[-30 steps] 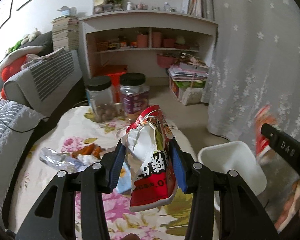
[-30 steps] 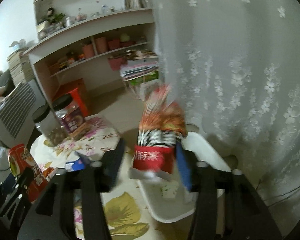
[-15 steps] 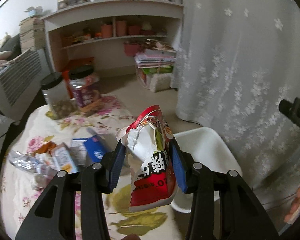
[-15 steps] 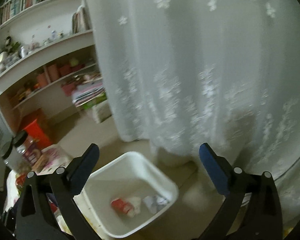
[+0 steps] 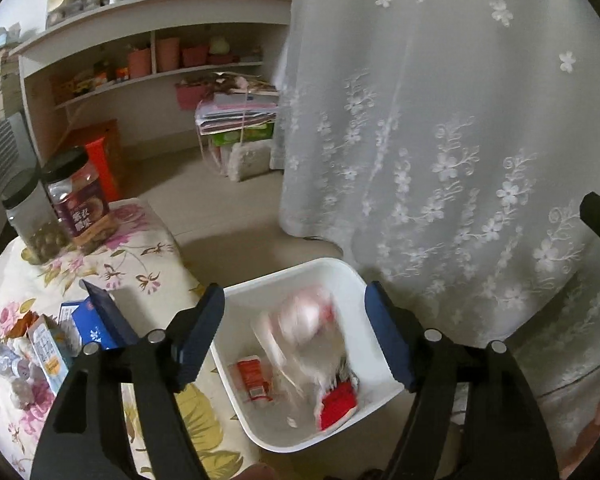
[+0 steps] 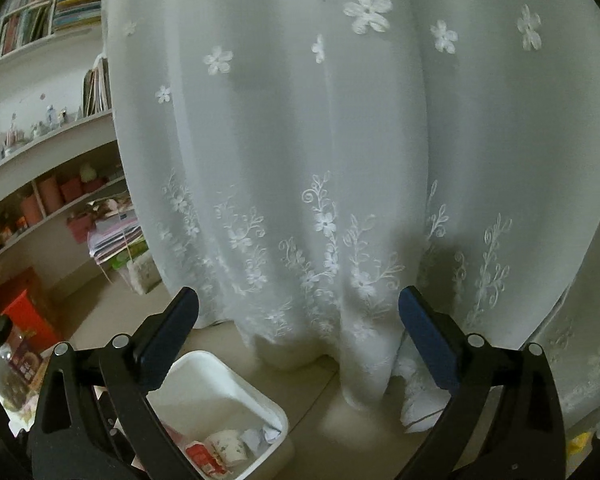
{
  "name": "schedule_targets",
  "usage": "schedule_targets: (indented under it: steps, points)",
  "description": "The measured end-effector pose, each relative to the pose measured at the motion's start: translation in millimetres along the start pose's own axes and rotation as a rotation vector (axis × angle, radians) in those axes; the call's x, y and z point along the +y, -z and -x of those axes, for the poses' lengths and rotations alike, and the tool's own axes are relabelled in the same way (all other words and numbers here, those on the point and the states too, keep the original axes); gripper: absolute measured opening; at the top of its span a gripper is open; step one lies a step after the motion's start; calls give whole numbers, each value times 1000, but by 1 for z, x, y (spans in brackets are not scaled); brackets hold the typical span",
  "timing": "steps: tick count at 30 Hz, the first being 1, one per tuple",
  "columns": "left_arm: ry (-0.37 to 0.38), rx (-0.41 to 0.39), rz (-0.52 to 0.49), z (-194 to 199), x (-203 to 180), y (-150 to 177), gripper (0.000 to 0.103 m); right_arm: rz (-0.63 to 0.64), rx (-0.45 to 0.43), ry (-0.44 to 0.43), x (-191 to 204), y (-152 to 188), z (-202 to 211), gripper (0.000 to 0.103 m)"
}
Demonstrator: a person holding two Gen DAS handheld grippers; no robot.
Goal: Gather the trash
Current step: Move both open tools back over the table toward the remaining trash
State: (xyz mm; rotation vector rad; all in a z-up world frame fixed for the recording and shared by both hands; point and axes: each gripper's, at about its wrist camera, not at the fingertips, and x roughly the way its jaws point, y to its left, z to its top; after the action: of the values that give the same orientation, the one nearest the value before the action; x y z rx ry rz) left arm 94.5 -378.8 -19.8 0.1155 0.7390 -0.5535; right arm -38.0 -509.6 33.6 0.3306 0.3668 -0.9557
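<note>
My left gripper [image 5: 296,332] is open and empty, right above the white trash bin [image 5: 352,276] on the floor. A red and white snack bag [image 5: 304,332], blurred by motion, drops into the bin onto other wrappers [image 5: 256,376]. My right gripper [image 6: 298,344] is open and empty, raised in front of the white curtain [image 6: 320,160], with the bin [image 6: 220,376] low at its left. More trash lies on the floral table in the left wrist view: a blue carton [image 5: 96,320], a small box [image 5: 48,348] and a crushed plastic bottle [image 5: 0,356].
Two black-lidded jars [image 5: 76,196] stand at the floral table's [image 5: 140,240] far edge. A white shelf unit [image 5: 152,36] and a stack of papers [image 5: 236,120] stand behind. The curtain hangs just right of the bin. Bare floor [image 5: 220,208] lies between table and shelf.
My left gripper swung right over the bin, opened and let go of the red snack bag. My right gripper dropped its bag in the bin, stayed open and rose toward the curtain.
</note>
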Motion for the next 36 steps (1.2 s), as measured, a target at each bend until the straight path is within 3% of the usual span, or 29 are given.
schedule_targets:
  steps: [10,14,19,36]
  points:
    - [-61,-88,-45,32,14,2,77,74,-79,-24,20,9,15,96]
    - [-125,-170,-51,53,28,4,79,108,-134,-38,33,17,27,96]
    - [-220,-234,21,71,58,12,89,157,-119,-52,53,29,31,96]
    - [-373,-175,171,99,155,30,90,263,-61,-178,135,71,58,96]
